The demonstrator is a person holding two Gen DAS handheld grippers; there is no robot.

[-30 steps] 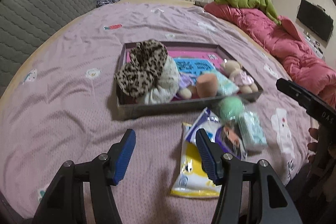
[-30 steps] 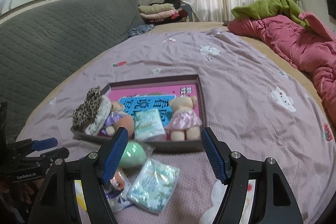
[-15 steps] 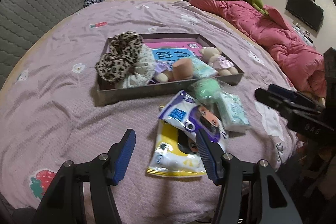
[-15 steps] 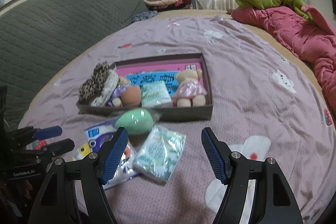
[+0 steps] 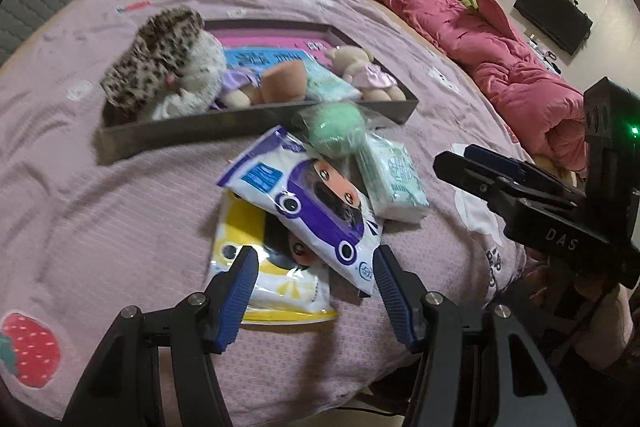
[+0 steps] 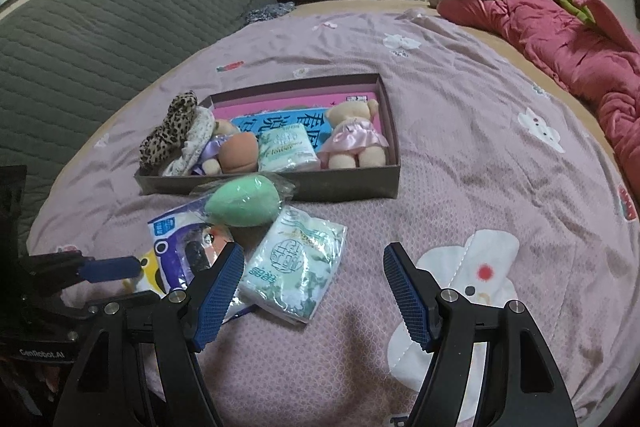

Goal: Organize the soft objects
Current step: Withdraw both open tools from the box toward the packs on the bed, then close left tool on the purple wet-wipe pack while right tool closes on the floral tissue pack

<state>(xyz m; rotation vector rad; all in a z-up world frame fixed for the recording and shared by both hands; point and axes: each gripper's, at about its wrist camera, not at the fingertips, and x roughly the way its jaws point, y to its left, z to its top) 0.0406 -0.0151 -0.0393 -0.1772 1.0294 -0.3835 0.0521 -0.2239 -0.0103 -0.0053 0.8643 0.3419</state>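
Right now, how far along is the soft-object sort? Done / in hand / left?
Done: leopard scrunchie, two plush bears, a peach sponge and one tissue pack lie in the box.
In hand: nothing; left gripper and right gripper are both open and empty.
Left on the bed: green sponge, second tissue pack, purple wipes pack, yellow wipes pack.

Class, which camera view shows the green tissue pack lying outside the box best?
The right wrist view: the green tissue pack lies whole and sharp, its printed face uppermost. In the left wrist view the pack is blurred, foreshortened, its top edge under the green sponge.
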